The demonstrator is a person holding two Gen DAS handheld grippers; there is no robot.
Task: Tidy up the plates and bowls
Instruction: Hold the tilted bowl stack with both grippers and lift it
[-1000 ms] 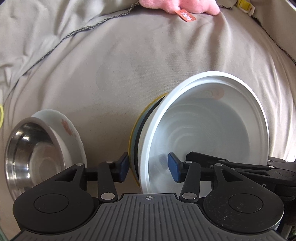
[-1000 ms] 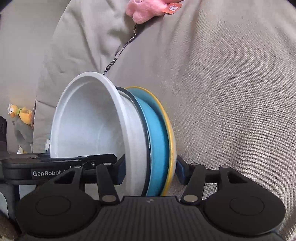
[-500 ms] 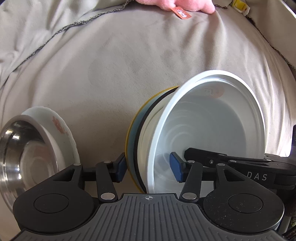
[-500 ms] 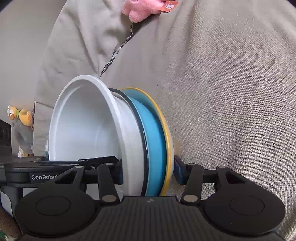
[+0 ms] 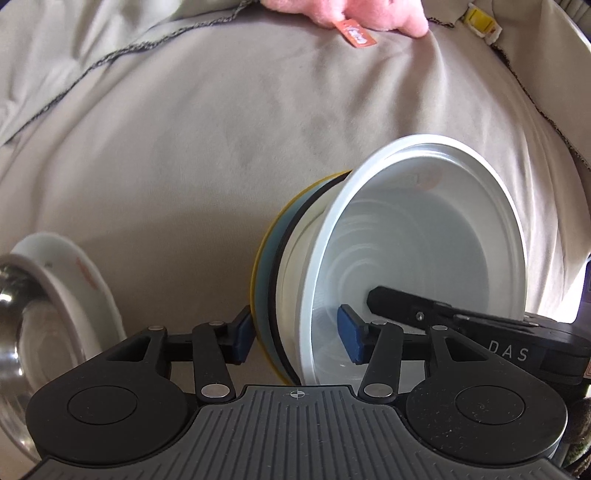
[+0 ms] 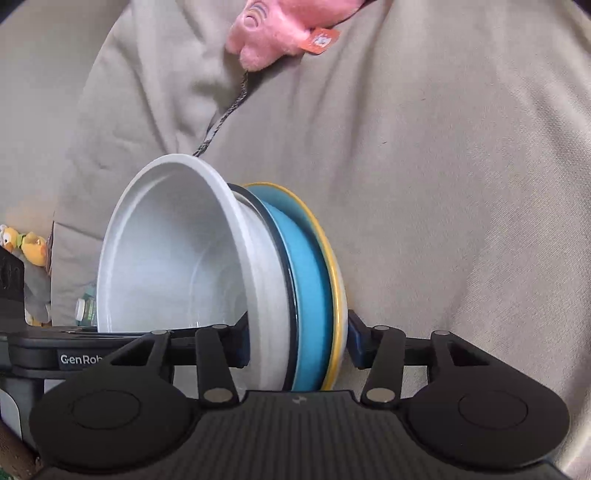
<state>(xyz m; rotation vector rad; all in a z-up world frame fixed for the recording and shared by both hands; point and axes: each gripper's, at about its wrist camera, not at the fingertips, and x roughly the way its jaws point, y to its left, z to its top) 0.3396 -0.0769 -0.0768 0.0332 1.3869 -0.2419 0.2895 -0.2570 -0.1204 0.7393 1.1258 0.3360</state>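
A stack of dishes stands on edge over the beige cloth: a white bowl (image 5: 424,236) in front, then a black-rimmed dish, a blue plate (image 6: 310,295) and a yellow-rimmed plate (image 6: 334,280). My right gripper (image 6: 297,339) is shut on the stack, one pad inside the white bowl (image 6: 166,258), the other behind the yellow-rimmed plate. My left gripper (image 5: 295,339) straddles the same stack from the opposite side. Its jaws are closing, with a gap still showing at the pad inside the bowl. The right gripper's finger (image 5: 406,306) reaches into the bowl.
At the left edge a steel bowl (image 5: 14,332) sits in a white plate with a red pattern (image 5: 81,273). A pink plush toy (image 5: 369,14) lies at the far side of the cloth (image 5: 221,147). A yellow duck toy (image 6: 26,243) stands far left.
The right jaws have narrowed onto the stack. The left jaws widened a little, then drew in slightly. The steel bowl and white plate slid toward the left edge of the left wrist view.
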